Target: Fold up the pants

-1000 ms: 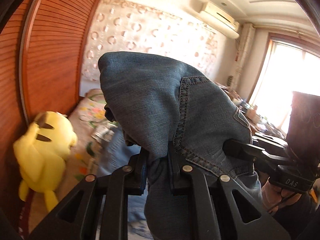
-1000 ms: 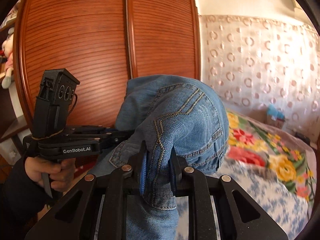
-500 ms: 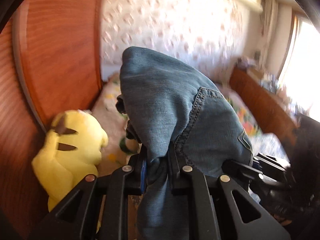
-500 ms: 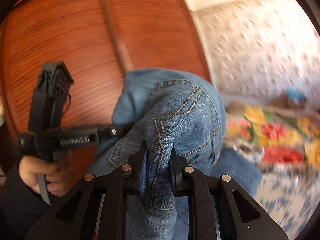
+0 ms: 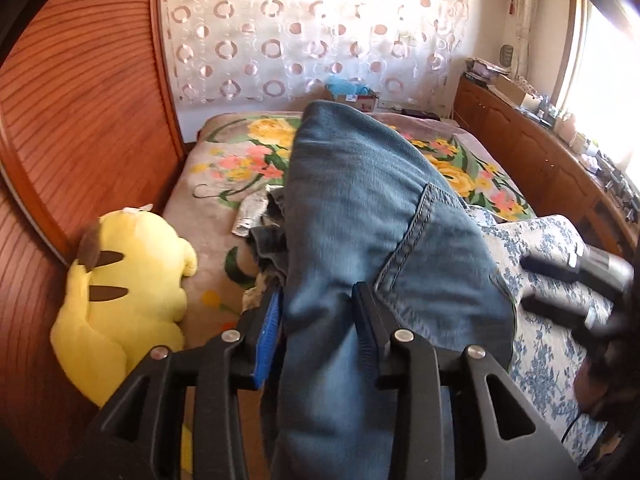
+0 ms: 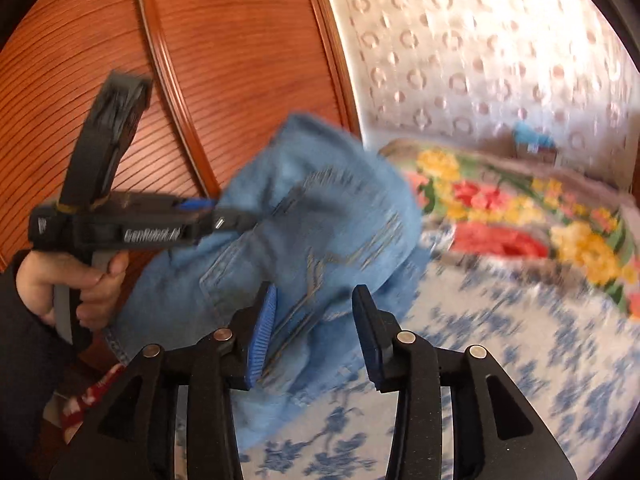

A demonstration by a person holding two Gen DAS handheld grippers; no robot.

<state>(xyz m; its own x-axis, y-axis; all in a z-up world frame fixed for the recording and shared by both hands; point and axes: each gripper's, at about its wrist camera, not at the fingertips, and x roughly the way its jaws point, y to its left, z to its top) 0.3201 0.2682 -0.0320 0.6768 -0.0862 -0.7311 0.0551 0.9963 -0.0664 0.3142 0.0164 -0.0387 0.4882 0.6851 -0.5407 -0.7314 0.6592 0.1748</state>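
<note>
The blue denim pants (image 5: 372, 216) drape over my left gripper (image 5: 318, 320), whose jaws stand parted with the cloth running loosely between them. In the right wrist view the pants (image 6: 304, 224) hang blurred in front of my right gripper (image 6: 314, 320), whose jaws are wide apart with the denim near the left pad (image 6: 262, 328). The left gripper's body (image 6: 120, 224) shows there at the left, held in a hand, its tip in the denim. The right gripper's handle (image 5: 576, 276) shows at the right of the left wrist view.
A yellow plush toy (image 5: 124, 280) lies at the bed's left edge by the wooden wardrobe (image 5: 80, 120). A floral blanket (image 5: 248, 160) and a blue-patterned sheet (image 6: 500, 340) cover the bed. A wooden sideboard (image 5: 540, 148) runs along the right under the window.
Both grippers have opened; one second ago each was clamped on the denim. Both cameras have tilted down toward the bed, and the pants are dropping lower.
</note>
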